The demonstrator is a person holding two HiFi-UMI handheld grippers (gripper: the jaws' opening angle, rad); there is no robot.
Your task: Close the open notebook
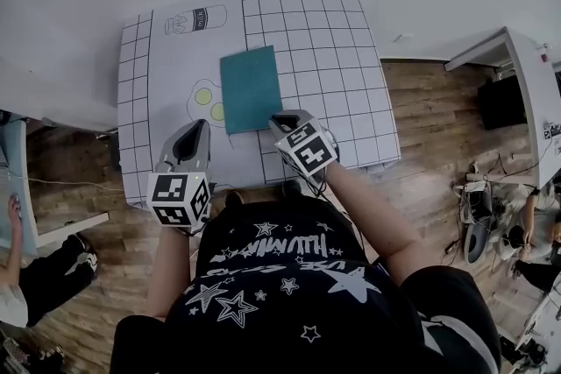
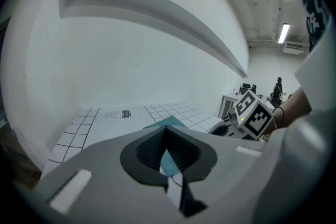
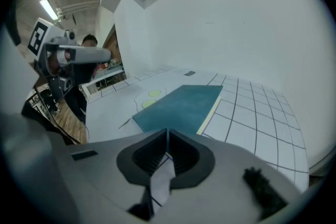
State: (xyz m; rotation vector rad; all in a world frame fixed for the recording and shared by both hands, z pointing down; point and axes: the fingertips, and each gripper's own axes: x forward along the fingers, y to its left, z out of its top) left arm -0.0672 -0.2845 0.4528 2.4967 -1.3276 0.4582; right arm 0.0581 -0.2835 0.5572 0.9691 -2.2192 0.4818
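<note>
The notebook lies closed and flat in the middle of the white gridded table, teal cover up. Pale page edges show along one side of the notebook in the right gripper view. My right gripper is shut and empty, its tips just over the notebook's near right corner; whether they touch it I cannot tell. My left gripper is near the table's front edge, left of the notebook and apart from it. Its jaws meet with nothing between them, and teal cover shows just past the left gripper.
A bottle drawing and a fried-egg drawing are printed on the table mat. A white wall stands behind the table. Wooden floor surrounds it, with white furniture at right and a seated person at left.
</note>
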